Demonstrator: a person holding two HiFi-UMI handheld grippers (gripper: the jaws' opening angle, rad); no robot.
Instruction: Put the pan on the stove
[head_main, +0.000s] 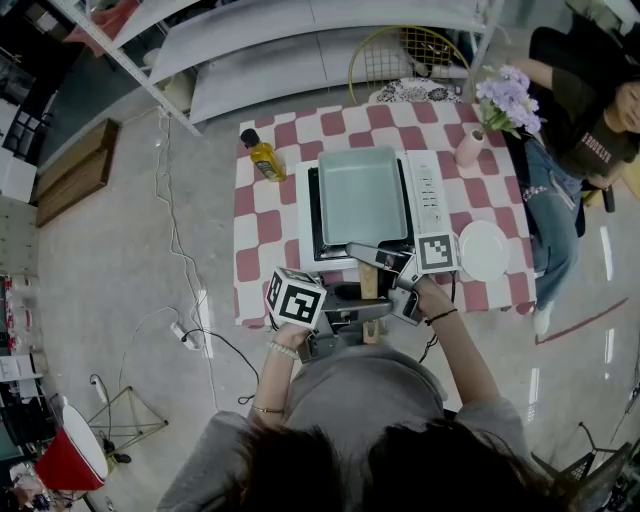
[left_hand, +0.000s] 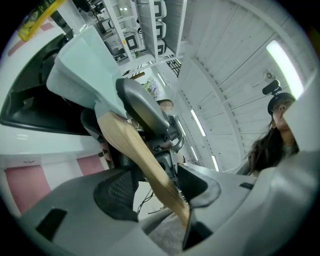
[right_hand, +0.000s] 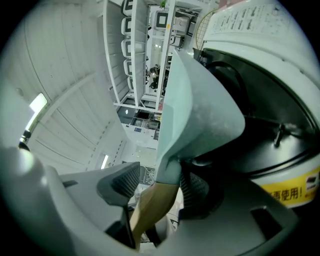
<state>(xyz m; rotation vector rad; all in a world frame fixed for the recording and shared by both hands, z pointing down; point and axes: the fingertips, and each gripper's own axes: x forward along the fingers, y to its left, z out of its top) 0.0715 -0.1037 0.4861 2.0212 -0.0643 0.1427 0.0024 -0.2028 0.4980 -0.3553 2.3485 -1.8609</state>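
**Head view:** The pale green rectangular pan (head_main: 360, 195) is seen seated squarely on the induction stove (head_main: 428, 190) on the checked table (head_main: 262, 235). Its wooden handle (head_main: 368, 284) juts over the near edge, where the left gripper (head_main: 370, 312) and right gripper (head_main: 372, 258) are set on either side of it.

**Left gripper view:** The handle is shown running between jaws spread wide, with no pad pressed onto it. The pan's weight is therefore judged to be carried by the stove alone.

**Right gripper view:** The jaws are likewise parted around the handle's neck, with nothing clamped. The placing is judged done.
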